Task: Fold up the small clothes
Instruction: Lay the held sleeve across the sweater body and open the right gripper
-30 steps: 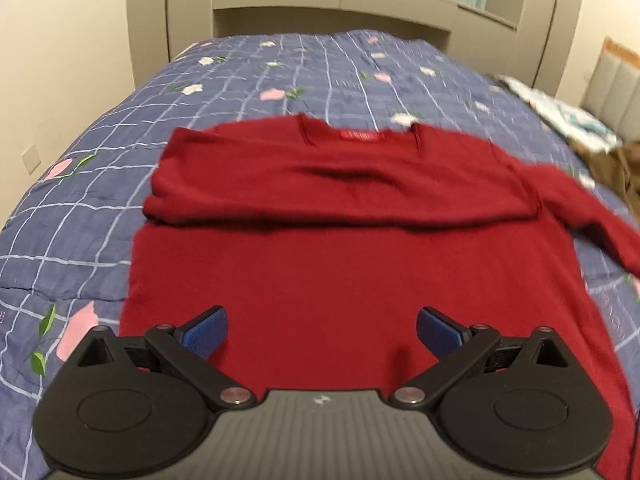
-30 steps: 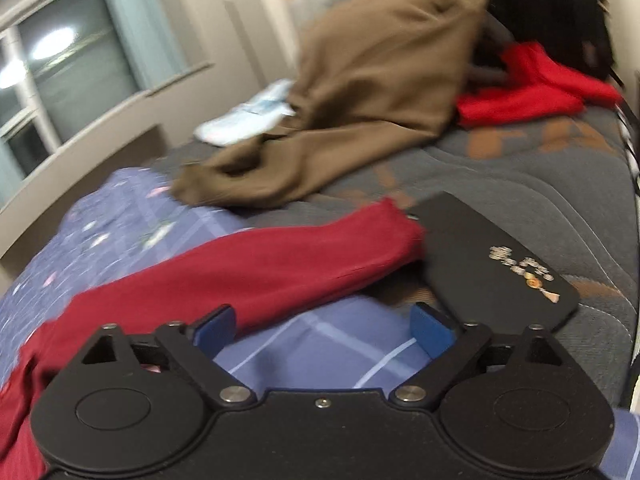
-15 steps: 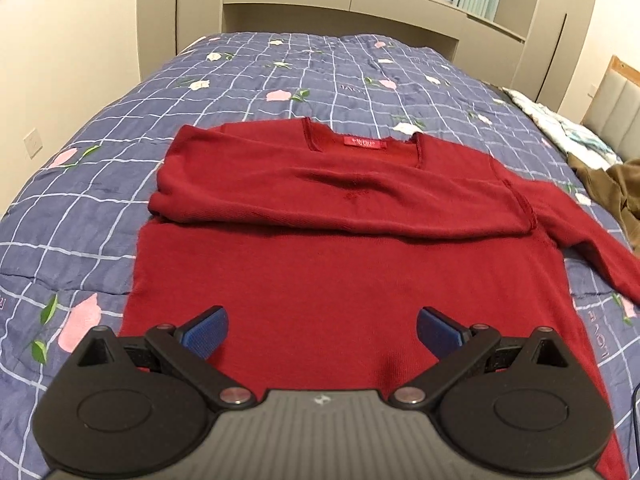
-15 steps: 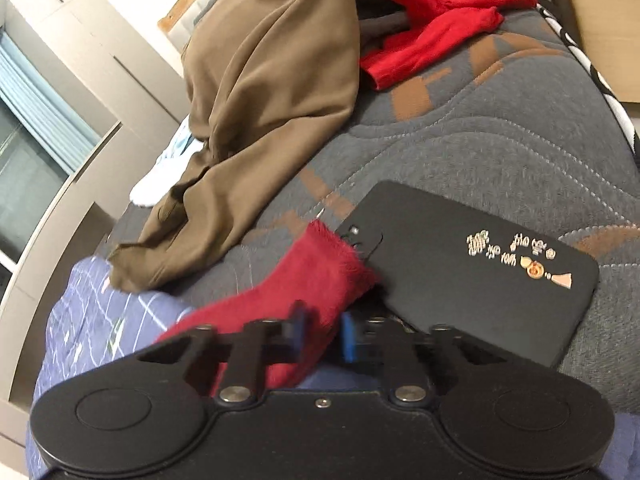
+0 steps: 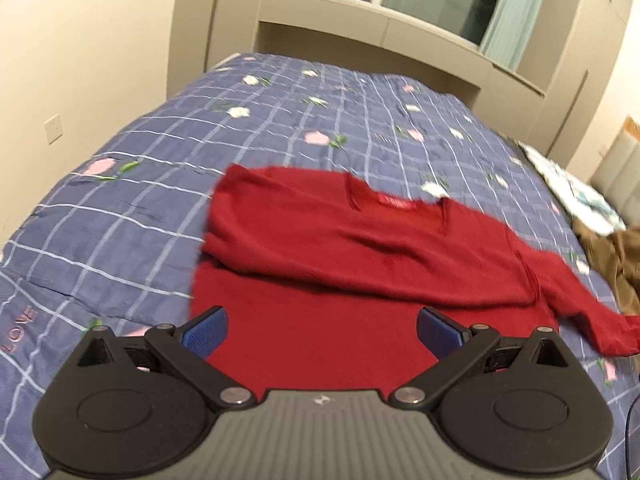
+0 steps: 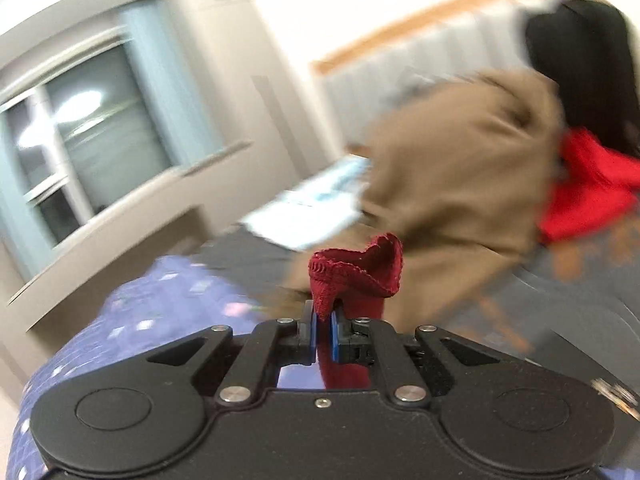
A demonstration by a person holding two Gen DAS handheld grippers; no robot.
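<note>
A dark red sweater [image 5: 340,280] lies flat on the blue checked bedspread [image 5: 120,208], its left sleeve folded across the chest. My left gripper [image 5: 322,334] is open and empty, hovering over the sweater's lower body. The right sleeve [image 5: 592,312] trails off to the right. In the right wrist view my right gripper [image 6: 322,334] is shut on the sleeve cuff [image 6: 356,276], which stands lifted above the bed. The rest of that sleeve is hidden below the gripper.
A brown garment [image 6: 460,168] and a bright red cloth [image 6: 588,188] are heaped on the grey mattress at the right, with a white-blue cloth [image 6: 312,208] behind. The brown garment also shows in the left wrist view [image 5: 616,256]. Cabinets and a window stand behind the bed.
My right gripper closed on the sleeve cuff and has lifted it off the bed, swinging upward. The left gripper has shifted left and tilted up, still open.
</note>
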